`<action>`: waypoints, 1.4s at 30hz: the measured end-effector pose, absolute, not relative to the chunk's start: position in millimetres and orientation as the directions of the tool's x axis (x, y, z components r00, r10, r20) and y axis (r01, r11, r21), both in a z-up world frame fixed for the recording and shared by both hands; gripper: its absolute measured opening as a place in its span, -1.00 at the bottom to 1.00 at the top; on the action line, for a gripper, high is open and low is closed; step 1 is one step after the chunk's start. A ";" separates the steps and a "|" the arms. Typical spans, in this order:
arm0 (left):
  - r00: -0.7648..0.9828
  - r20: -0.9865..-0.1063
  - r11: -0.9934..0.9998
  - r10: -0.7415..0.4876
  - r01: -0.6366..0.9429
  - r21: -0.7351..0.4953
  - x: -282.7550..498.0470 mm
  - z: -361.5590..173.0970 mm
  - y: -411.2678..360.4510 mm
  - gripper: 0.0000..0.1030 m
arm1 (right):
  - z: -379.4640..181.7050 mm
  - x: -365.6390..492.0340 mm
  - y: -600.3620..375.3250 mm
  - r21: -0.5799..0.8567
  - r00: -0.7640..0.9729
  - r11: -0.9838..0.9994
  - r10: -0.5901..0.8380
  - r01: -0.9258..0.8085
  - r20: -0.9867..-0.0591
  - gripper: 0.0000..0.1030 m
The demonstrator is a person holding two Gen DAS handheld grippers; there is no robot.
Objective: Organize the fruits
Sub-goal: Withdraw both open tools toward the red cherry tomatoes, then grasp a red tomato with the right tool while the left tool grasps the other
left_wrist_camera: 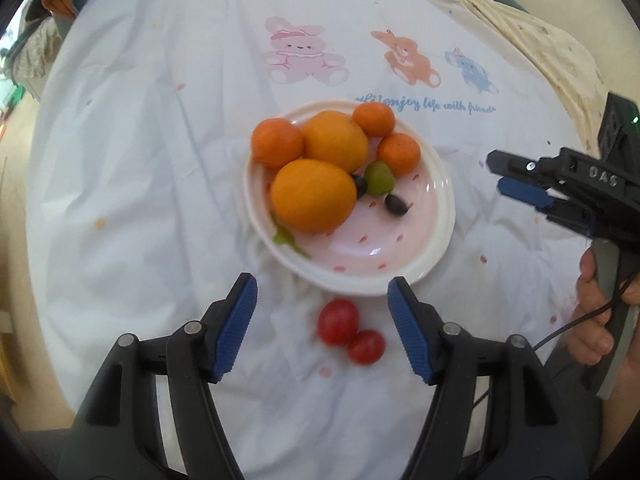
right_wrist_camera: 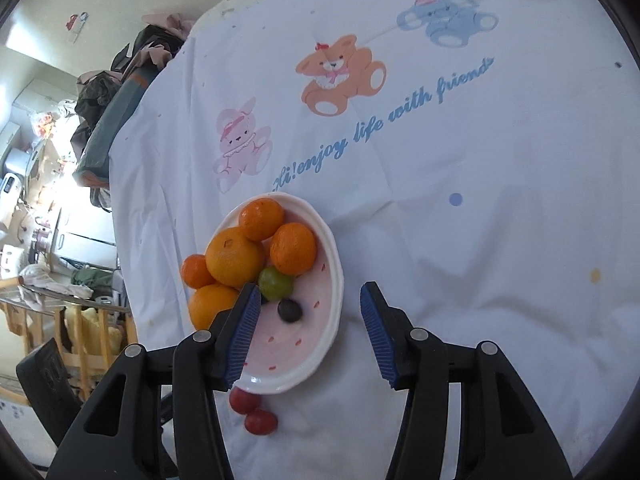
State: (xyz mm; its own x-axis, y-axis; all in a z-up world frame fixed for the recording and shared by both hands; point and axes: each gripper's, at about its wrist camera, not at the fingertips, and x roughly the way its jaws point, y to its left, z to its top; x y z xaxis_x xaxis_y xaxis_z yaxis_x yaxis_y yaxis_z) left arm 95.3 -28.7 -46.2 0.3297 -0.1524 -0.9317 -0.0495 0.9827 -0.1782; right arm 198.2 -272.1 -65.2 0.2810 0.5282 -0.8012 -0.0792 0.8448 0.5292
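A white plate [left_wrist_camera: 440, 208] with a pink inside holds two big oranges [left_wrist_camera: 314, 196], three tangerines [left_wrist_camera: 277, 142], a green grape [left_wrist_camera: 379, 177] and dark grapes [left_wrist_camera: 396, 204]. Two red cherry tomatoes [left_wrist_camera: 338, 320] lie on the cloth just in front of the plate. My left gripper [left_wrist_camera: 322, 284] hangs open above them, with nothing between its pads. My right gripper [right_wrist_camera: 310, 288] is open over the near right part of the plate [right_wrist_camera: 316, 340], above a dark grape [right_wrist_camera: 289, 310], and holds nothing. It also shows at the right of the left wrist view as the right gripper [left_wrist_camera: 498, 174], with a hand on its handle.
A white cloth [left_wrist_camera: 160, 160] printed with cartoon bears and blue writing covers the surface. A green stem scrap [left_wrist_camera: 288, 240] lies on the plate's left rim. Beyond the cloth's left edge are heaped clothes [right_wrist_camera: 120, 80] and a wooden rack [right_wrist_camera: 80, 332].
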 end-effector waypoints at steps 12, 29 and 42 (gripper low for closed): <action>0.394 -0.918 0.997 -0.039 -0.046 -0.062 60.8 -15.9 -14.4 0.25 | -50.3 147.6 -247.7 0.459 0.293 0.865 0.500 -0.202 -0.815 0.06; 0.404 -0.914 0.969 -0.026 -0.216 -0.123 56.8 -21.9 28.1 0.26 | -87.6 99.2 -176.8 0.383 0.136 0.852 0.453 -0.357 -0.881 0.06; 0.407 -0.912 0.967 -0.039 -0.215 -0.137 56.8 -19.7 28.2 0.50 | -124.7 94.5 -129.8 0.275 0.043 0.829 0.337 -0.486 -0.941 0.01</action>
State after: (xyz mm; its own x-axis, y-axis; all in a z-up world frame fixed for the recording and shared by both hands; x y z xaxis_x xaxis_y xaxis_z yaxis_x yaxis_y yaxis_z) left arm 56.8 28.2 -19.7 0.4074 -0.0391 -0.9124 -0.2146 0.9670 -0.1373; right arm 94.5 -129.8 -124.7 0.0429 0.3366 -0.9407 -0.4865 0.8294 0.2747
